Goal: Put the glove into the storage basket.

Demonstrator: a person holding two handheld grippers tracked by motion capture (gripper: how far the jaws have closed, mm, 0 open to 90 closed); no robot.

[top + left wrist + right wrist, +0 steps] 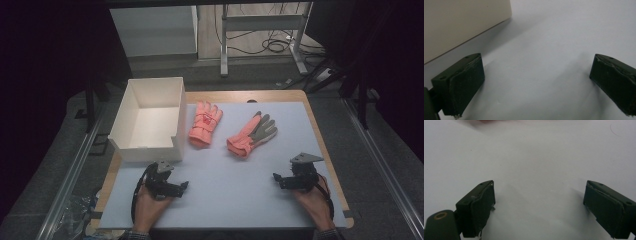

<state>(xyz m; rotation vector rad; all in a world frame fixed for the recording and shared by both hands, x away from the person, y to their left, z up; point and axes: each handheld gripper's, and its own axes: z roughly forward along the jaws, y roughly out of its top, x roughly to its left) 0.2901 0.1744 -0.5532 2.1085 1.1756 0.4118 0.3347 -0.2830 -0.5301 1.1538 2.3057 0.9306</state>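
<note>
Two pink gloves lie on the pale mat: one back-up beside the box, the other palm-up with a grey palm, to its right. An open white box stands at the mat's left. My left gripper rests low near the front left, just below the box's near wall, jaws wide apart over bare mat. Over at the front right my right gripper stands open too, nothing between its fingers. Both grippers are well short of the gloves.
The wooden table's edge frames the mat. Behind the table are a white cabinet, a metal stand's legs and floor cables. Rails run along both sides.
</note>
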